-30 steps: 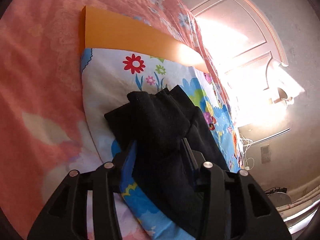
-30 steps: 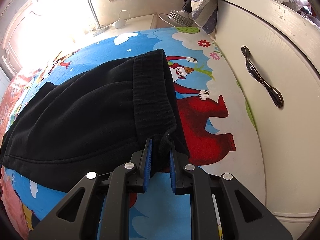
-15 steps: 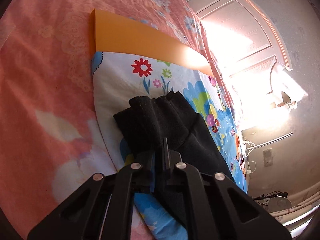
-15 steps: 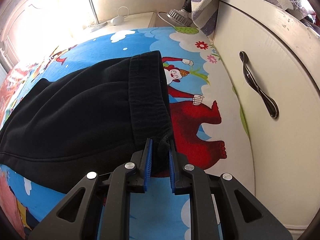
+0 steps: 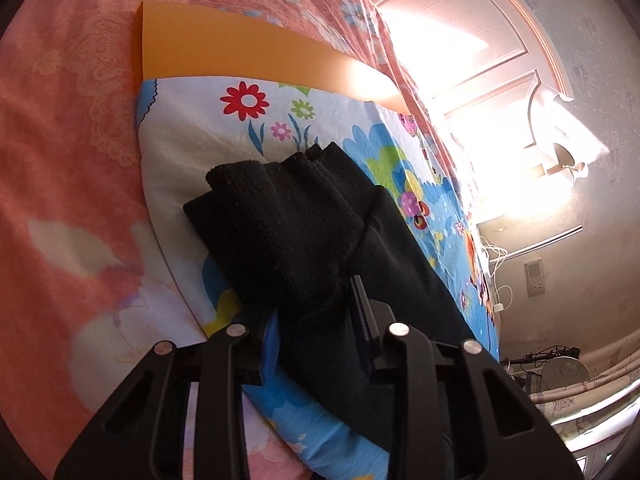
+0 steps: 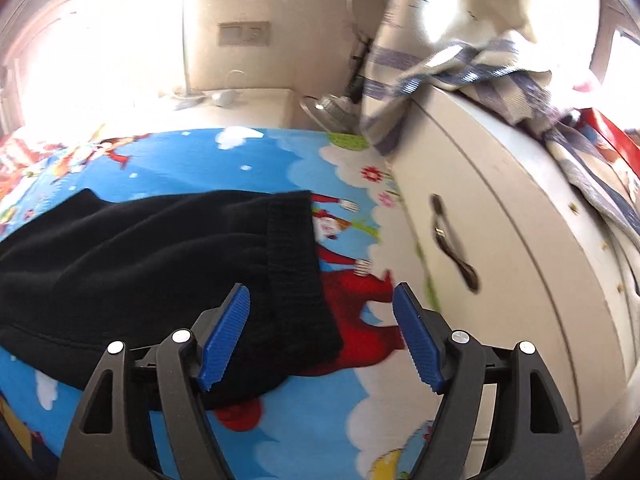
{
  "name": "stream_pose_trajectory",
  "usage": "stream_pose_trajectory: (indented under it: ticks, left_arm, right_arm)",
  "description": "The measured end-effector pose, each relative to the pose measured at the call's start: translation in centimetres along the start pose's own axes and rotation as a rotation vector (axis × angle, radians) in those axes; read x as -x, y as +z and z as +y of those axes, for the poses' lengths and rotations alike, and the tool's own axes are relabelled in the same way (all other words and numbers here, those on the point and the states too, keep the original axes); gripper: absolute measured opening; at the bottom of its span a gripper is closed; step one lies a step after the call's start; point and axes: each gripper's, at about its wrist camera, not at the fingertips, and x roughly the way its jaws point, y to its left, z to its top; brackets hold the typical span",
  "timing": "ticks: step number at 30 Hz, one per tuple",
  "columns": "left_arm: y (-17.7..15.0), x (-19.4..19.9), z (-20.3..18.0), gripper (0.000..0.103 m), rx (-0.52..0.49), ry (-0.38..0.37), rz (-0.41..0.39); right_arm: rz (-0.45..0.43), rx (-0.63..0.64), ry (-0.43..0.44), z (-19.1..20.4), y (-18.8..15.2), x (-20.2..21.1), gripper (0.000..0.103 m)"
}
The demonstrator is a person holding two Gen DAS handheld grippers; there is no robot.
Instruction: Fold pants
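Black pants (image 5: 304,248) bury the left claw's (image 5: 316,320) pads; right-wrist view is motion-blurred.

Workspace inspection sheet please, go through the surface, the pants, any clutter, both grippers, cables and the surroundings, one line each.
Surface: cartoon-print sheet laid over a pink bedspread.
Job's things: black pants lie on the sheet; waistband at the right gripper's end, cuffs at the left gripper's end.
Clutter: orange board under the sheet's far edge.
Grippers: left gripper has its fingers partly apart around the leg fabric; right gripper is wide open above the waistband, holding nothing.
Cables: white cords below a wall socket.
Surroundings: white cabinet with a striped cloth draped on top; paneled door; strong glare.
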Motion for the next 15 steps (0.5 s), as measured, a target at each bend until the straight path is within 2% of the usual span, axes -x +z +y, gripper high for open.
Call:
stream_pose_trajectory:
  ticks: [2, 6, 9, 11, 12, 13, 15]
  left_arm:
    - [0.3, -0.2, -0.2, 0.020, -0.015, 0.001, 0.004]
    - [0.9, 0.5, -1.2, 0.017, -0.081, 0.012, -0.005]
    - [1.1, 0.8, -1.7, 0.017, -0.118, 0.037, -0.027]
    - [0.8, 0.1, -0.7, 0.023, -0.088, 0.096, -0.008]
    - [0.5, -0.2, -0.1, 0.036, -0.082, 0.140, -0.006]
    - [0.0, 0.0, -0.1, 0.043, -0.109, 0.168, -0.029]
    - [-1.0, 1.0, -0.9, 0.046, -0.198, 0.240, -0.085]
  right_arm:
    - [-0.014, 0.120, 0.152, 6.1, 1.3, 0.1, 0.074]
    - [-0.043, 0.344, 0.444, 20.8, 3.7, -0.8, 0.081]
    - [0.002, 0.468, 0.594, 32.0, 5.1, -2.6, 0.081]
    - [0.036, 0.559, 0.629, 38.9, 5.2, -3.8, 0.081]
    - [0.041, 0.600, 0.623, 41.8, 5.0, -4.3, 0.081]
    - [0.033, 0.638, 0.613, 44.4, 4.7, -4.6, 0.081]
    - [0.009, 0.700, 0.580, 48.2, 4.1, -5.4, 0.082]
